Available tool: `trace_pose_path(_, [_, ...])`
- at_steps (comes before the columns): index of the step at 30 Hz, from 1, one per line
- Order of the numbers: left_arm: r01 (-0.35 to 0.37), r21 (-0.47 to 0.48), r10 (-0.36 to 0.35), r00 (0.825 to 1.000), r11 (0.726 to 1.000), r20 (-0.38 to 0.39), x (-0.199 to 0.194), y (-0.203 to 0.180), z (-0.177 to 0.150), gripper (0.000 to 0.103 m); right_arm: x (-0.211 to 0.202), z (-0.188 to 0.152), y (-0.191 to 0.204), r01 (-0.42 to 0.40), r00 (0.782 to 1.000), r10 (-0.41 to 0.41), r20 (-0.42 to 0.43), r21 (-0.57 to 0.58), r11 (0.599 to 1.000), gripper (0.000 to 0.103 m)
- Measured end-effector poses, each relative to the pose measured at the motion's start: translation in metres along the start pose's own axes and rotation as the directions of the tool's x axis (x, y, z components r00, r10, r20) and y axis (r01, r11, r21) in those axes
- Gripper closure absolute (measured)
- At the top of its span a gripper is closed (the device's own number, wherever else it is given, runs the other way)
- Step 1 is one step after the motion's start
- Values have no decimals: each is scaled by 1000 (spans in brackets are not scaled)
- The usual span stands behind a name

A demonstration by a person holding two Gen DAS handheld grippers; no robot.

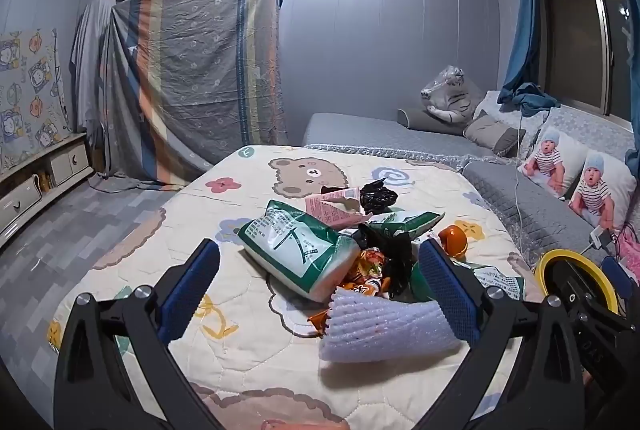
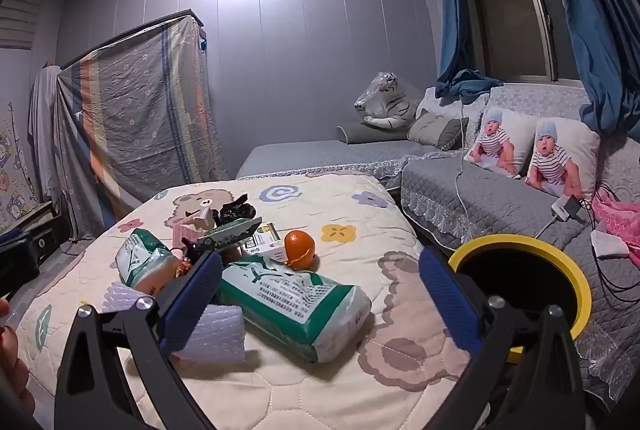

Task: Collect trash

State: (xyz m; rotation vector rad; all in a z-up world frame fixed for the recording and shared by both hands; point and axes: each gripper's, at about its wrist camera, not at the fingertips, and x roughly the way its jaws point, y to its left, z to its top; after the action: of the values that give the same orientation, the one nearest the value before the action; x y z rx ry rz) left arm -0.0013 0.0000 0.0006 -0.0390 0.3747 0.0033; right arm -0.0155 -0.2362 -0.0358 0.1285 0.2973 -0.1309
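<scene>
Now both tongs gape wide and hold nothing, hovering just above a heap of trash on a cartoon quilt (image 1: 248,358).

Left tongs (image 1: 320,290) straddle a white foam sleeve (image 1: 384,326), with a green-and-white bag (image 1: 304,250) and orange wrappers (image 1: 368,270) just beyond; probably the sleeve is the nearest pick; nip it by one edge, since it looks soft.

Right tongs (image 2: 320,294) frame a second green bag (image 2: 296,310); behind it sits an orange (image 2: 299,244).

Farthest right stands a yellow-rimmed bin (image 2: 568,262), close beside the quilt's edge; likely the drop point; lift clear before swinging across.
</scene>
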Motion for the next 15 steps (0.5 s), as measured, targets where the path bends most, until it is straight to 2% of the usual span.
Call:
trace_pose_path(5, [3,-34,-2,1000,999,19,-4,2,-3,8,1,0,0,2,1000,-2,-4,-5,1000,8])
trace_pose_path(7, [-1,-23,1,1000,1000,-8,1,4,-4,8,0,-1,1,1,1000,-1,-3,-8,1000,8])
trace_pose_path(15, [-11,-5,11,1000,1000,9,-2,4,-3,8,1,-1,0,5,1000,-5,-11,-4,1000,8])
